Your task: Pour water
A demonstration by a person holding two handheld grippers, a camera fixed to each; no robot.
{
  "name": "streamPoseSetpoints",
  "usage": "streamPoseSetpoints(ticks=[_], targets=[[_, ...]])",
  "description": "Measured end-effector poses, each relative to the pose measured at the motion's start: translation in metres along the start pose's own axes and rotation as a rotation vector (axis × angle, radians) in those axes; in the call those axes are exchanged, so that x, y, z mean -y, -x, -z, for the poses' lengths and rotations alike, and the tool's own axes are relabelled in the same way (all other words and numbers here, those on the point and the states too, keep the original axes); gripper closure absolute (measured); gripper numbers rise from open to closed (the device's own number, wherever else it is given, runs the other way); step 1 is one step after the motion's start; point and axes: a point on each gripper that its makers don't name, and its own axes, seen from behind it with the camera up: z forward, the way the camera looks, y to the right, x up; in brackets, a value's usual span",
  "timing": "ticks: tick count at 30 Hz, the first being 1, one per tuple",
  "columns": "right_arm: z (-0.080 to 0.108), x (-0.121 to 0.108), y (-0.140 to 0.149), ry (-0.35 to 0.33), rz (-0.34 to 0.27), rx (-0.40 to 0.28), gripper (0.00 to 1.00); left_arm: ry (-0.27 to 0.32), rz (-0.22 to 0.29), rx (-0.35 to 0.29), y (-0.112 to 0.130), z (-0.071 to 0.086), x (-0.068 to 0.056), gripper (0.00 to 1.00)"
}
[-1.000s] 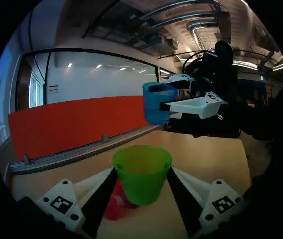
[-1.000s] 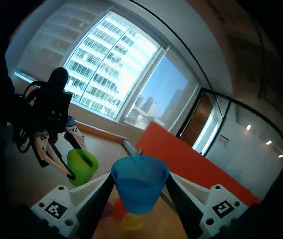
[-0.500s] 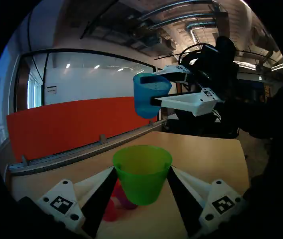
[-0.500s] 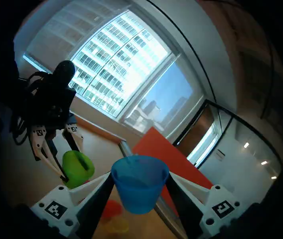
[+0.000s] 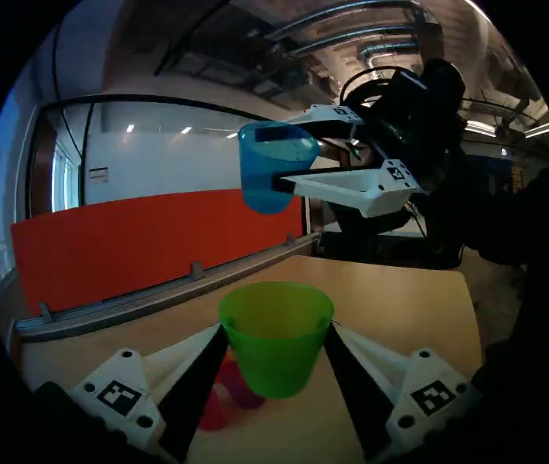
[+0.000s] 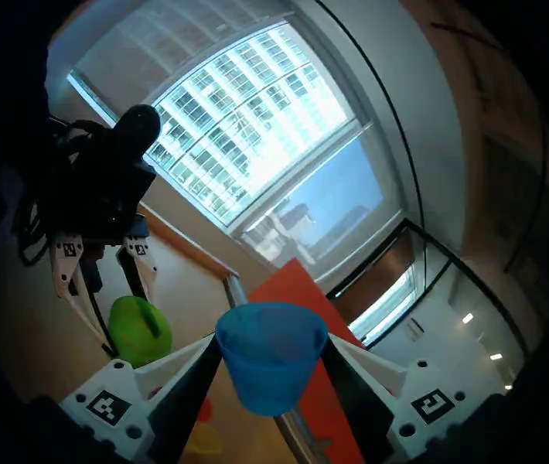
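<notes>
The right gripper [image 6: 271, 342], pinching the blue cup [image 5: 269, 166], is carrying it higher, toward twelve o'clock over the green cup [image 5: 276, 352]. The left gripper [image 5: 274, 331] is clamping that cup above the surface [image 5: 398, 294]. Pouring looks close.

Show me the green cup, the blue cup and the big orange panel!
green cup [image 5: 276, 344]: left gripper view, middle of its side wall.
blue cup [image 6: 271, 371]: right gripper view, middle of its side wall.
orange panel [image 5: 120, 243]: left gripper view, its flat front.

Left gripper [image 5: 274, 334] level, both fingers clamped on green cup [image 5: 276, 367]. Right gripper [image 5: 284, 155] held higher than green cup, beyond it, slightly tilted, pinching blue cup [image 5: 263, 174].
</notes>
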Motion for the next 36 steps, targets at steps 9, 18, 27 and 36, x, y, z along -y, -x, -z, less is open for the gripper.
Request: streamPoseSetpoints(ticks=[9, 18, 27, 36], targets=[[-0.008, -0.007, -0.005, 0.005, 0.087, 0.003, 0.10, 0.005, -0.002, -0.003, -0.001, 0.001, -0.002, 0.16], [-0.015, -0.012, -0.007, 0.007, 0.174, 0.012, 0.10, 0.011, 0.003, -0.005, -0.001, 0.000, -0.004, 0.16], [-0.021, -0.015, -0.012, 0.010, 0.245, 0.013, 0.10, 0.016, 0.005, -0.005, -0.001, -0.001, -0.005, 0.16], [-0.024, -0.019, -0.015, 0.016, 0.304, 0.014, 0.10, 0.020, 0.007, -0.008, -0.002, -0.002, -0.007, 0.16]])
